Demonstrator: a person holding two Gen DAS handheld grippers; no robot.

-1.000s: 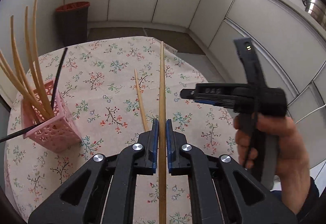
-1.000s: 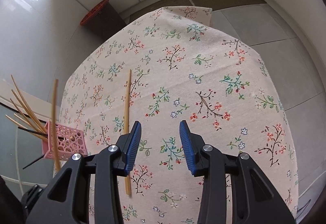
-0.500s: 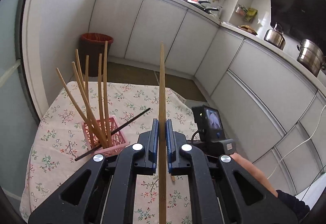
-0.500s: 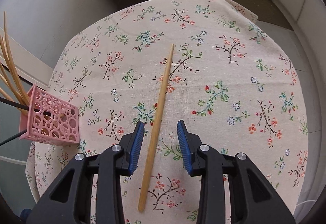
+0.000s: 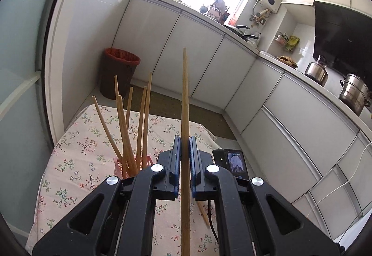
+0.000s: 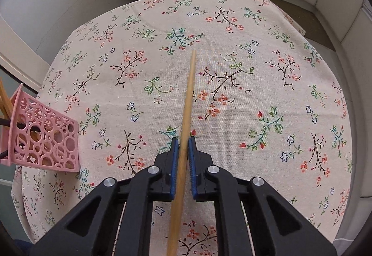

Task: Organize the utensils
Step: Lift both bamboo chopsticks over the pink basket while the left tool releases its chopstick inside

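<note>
Kitchen with white cabinets, a red-rimmed waste bin (image 5: 119,74) on the floor, and a table under a floral tablecloth (image 6: 267,83). Near the table's left edge: a pink openwork utensil holder (image 6: 46,139) containing several wooden chopsticks (image 5: 126,130) standing tilted. Left gripper (image 5: 185,158): blue pads clamped on a wooden chopstick (image 5: 185,97) held raised above the table, tip pointing at the cabinets; right gripper (image 6: 183,158): pads closed around a second wooden chopstick (image 6: 188,97) lying mid-table, whether they press it cannot be told.
</note>
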